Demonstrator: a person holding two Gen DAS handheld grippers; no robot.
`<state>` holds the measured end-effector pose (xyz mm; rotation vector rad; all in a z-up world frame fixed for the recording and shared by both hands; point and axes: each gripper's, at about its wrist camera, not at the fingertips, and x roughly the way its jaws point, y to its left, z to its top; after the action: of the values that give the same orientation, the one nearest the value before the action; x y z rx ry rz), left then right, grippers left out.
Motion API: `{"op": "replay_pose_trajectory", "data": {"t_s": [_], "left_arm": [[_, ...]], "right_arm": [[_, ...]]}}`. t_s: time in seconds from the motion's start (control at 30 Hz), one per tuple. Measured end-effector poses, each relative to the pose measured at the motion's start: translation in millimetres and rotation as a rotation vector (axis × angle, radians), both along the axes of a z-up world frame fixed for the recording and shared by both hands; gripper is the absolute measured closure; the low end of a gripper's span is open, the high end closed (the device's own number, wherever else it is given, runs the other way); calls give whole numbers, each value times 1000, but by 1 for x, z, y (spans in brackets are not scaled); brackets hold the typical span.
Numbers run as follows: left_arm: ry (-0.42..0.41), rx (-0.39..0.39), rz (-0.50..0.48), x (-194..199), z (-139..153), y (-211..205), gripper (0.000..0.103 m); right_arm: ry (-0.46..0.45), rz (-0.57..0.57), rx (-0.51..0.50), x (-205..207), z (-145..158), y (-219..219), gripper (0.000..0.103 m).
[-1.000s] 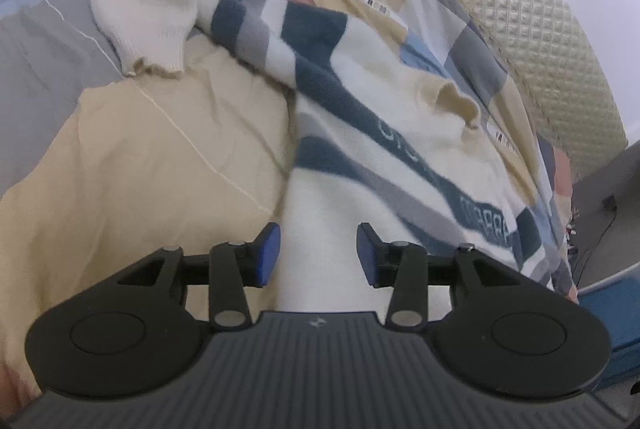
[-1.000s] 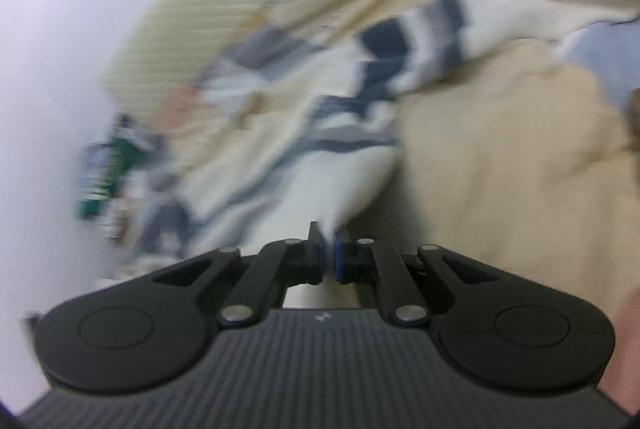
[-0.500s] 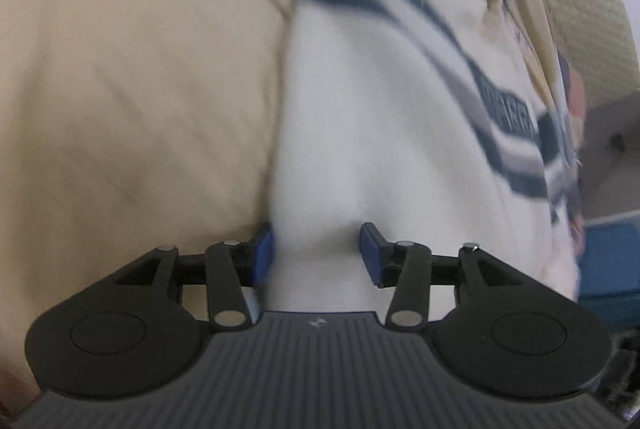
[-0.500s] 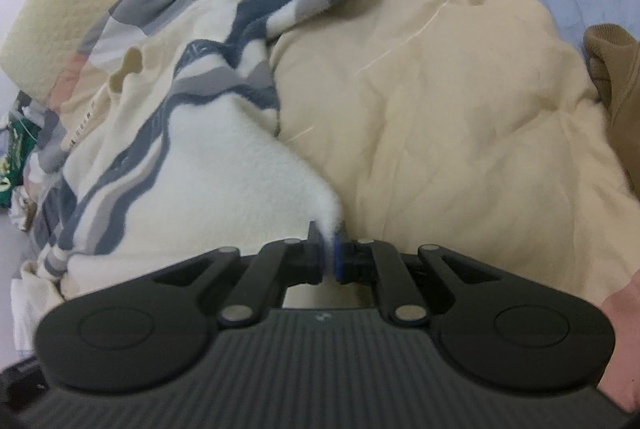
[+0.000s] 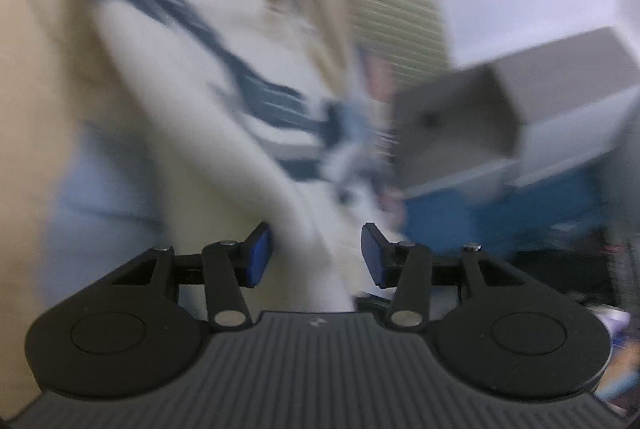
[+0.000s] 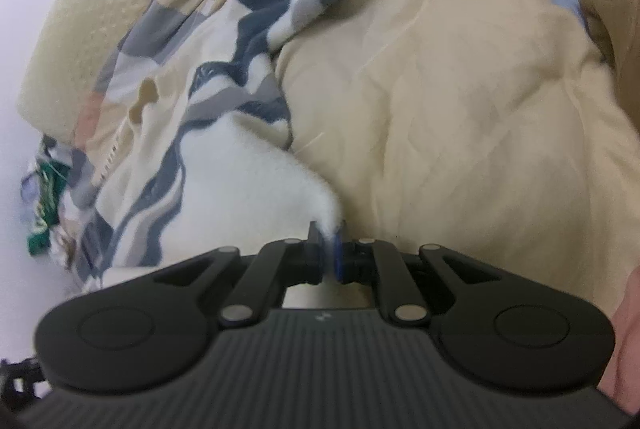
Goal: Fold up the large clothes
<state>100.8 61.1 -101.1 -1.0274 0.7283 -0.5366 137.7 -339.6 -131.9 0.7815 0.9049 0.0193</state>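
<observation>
- Cream quilted bedspread (image 6: pixel 460 101): lying across the bed, filling the right half of the right wrist view and showing as a blurred beige band along the left edge of the left wrist view; it is carrying the garment.
- White fleece sweater with navy and grey wavy stripes (image 6: pixel 224 173): lying spread on the bedspread, its body running toward the padded headboard and one striped sleeve trailing up and to the right; in the left wrist view (image 5: pixel 192 133) it is appearing heavily blurred, its white edge hanging down between the blue pads.
- Left hand-held gripper (image 5: pixel 316 257): its jaws are standing apart, blue pads (image 5: pixel 258 259) well separated; the white fabric is passing between them, and the blur is hiding whether either pad is touching it.
- Right hand-held gripper (image 6: pixel 326 257): its jaws are pressed together on a white corner of the sweater, the fabric rising in a pinched peak just above the pads.
- Cream diamond-quilted headboard (image 6: pixel 92 13): standing behind the sweater, at upper left of the right wrist view.
- Brown garment (image 6: pixel 612 25): lying at the right edge of the right wrist view, beside the bedspread.
- Grey box-like object over a blue base (image 5: pixel 512 101): sitting to the right of the bed in the left wrist view, too blurred to identify.
</observation>
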Motion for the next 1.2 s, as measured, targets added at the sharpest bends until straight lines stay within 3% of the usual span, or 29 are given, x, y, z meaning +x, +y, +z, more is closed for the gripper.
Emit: {"op": "replay_pose_trajectory", "data": {"t_s": [0.03,0.13,0.27,0.4,0.47,0.53,0.57,0.7,0.8,1.0,1.07,1.1,1.2], "left_arm": [[-9,-1,-22,3,1,-5,49],[-4,119,-50,15,-1,-23,49],[60,171,-58,36,-17,-34,49],[73,218,-52,54,-25,-43,49],[78,211,-39,56,-30,-40,49],[76,197,-27,53,-32,-36,49],[75,193,-15,51,-32,-35,49],[74,201,40,46,-28,-31,49],[91,212,93,38,-28,-22,49],[100,213,125,32,-28,-17,49],[94,229,135,29,-26,-16,49],[93,232,139,27,-25,-16,49],[106,220,158,18,-25,-12,49]], "right_arm": [[-2,2,-1,0,1,0,92],[-20,12,-14,-2,6,3,92],[-73,57,-43,-8,21,7,90],[-162,110,-90,-19,41,11,85],[-215,151,-104,-24,52,16,74],[-270,184,-101,-28,61,20,49],[-300,212,-95,-29,65,24,48],[-413,323,-5,-32,77,37,49],[-438,437,9,-31,78,54,49],[-322,594,-169,-11,50,103,51],[-295,638,-160,-7,42,112,62],[-285,663,-147,-7,39,116,81],[-302,695,-143,-13,39,119,91]]}}
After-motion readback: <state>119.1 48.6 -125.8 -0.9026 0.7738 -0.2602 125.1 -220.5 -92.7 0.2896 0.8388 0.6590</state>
